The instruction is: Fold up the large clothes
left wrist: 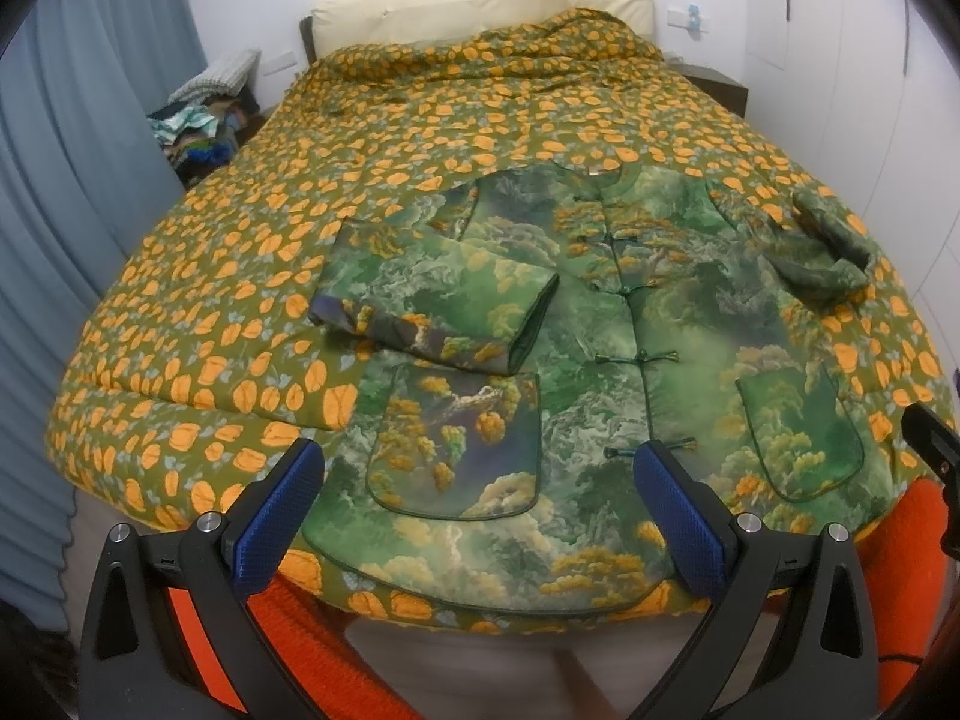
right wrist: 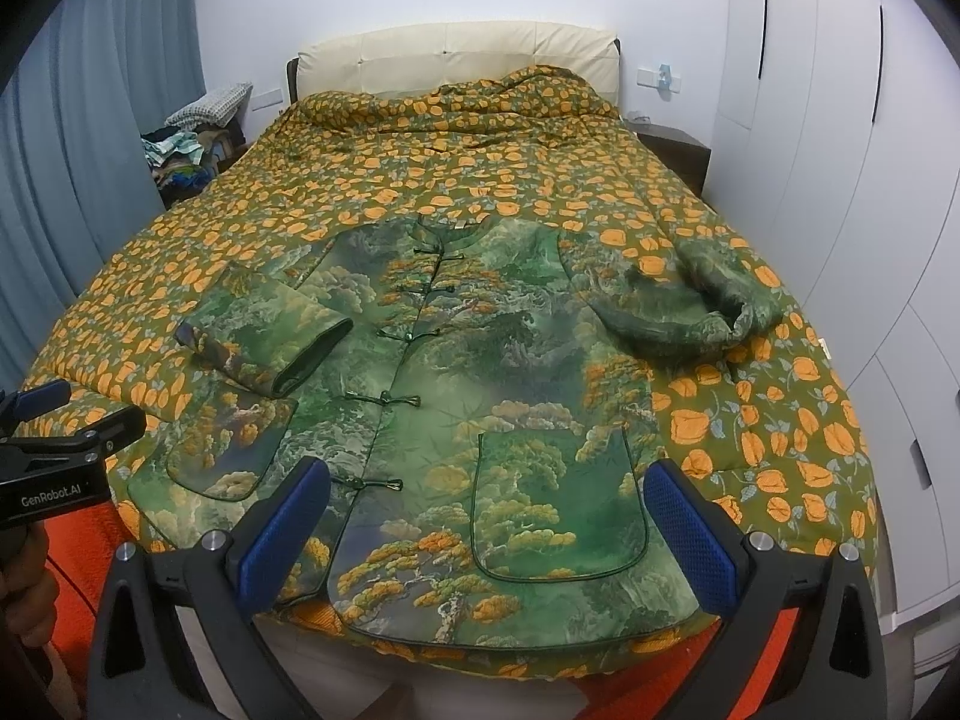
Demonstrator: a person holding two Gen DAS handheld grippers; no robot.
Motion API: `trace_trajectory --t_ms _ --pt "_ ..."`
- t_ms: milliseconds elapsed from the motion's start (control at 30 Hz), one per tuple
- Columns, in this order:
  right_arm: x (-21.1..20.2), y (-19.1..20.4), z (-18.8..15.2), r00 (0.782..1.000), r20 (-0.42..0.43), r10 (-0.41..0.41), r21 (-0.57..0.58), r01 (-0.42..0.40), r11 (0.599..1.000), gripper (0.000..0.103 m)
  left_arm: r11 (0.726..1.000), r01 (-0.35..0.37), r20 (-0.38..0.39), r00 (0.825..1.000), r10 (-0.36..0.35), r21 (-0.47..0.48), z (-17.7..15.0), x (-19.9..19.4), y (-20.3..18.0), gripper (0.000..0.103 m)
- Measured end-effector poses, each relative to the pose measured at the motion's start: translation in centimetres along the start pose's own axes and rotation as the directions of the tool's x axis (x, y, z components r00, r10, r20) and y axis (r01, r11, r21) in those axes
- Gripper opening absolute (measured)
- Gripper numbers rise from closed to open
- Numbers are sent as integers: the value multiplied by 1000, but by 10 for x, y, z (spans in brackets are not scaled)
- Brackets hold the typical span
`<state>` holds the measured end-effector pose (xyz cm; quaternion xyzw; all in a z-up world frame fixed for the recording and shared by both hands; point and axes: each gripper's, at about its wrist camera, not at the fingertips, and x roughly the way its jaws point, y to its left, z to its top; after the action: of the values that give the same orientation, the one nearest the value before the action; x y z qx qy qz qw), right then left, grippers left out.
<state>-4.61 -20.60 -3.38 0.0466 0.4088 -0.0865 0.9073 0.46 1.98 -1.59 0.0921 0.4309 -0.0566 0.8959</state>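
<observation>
Jacket (left wrist: 600, 312) lies buttoned on the quilt (left wrist: 210, 300), one sleeve (left wrist: 432, 294) folded in; the opposite sleeve (right wrist: 690, 306) is judged next. Both the left gripper (left wrist: 480, 510) and the right gripper (right wrist: 489, 522) are held unclenched, grasping nothing.

My left gripper (left wrist: 480, 516) and right gripper (right wrist: 489, 525) show black frames, silver screws, blue textured pads; "GenRobot.AI" lettering at left edge.

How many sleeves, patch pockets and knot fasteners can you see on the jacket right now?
Sleeves: 2, the left sleeve folded in over the front, the right sleeve bunched out to the side.
Patch pockets: 2, the left pocket and the right pocket.
Knot fasteners: 5 down the front.
Total: 9
</observation>
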Motion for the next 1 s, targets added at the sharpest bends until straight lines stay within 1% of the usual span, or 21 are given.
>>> trace_trajectory --t_ms 600,1000 --pt "-7 0 -1 1000 3 -19 -18 19 1000 103 1000 1 -1 1000 -1 3 -2 -7 1 103" --pt "-2 3 -2 999 10 -36 -32 36 999 103 1000 5 -1 1000 -5 8 -2 -8 3 103"
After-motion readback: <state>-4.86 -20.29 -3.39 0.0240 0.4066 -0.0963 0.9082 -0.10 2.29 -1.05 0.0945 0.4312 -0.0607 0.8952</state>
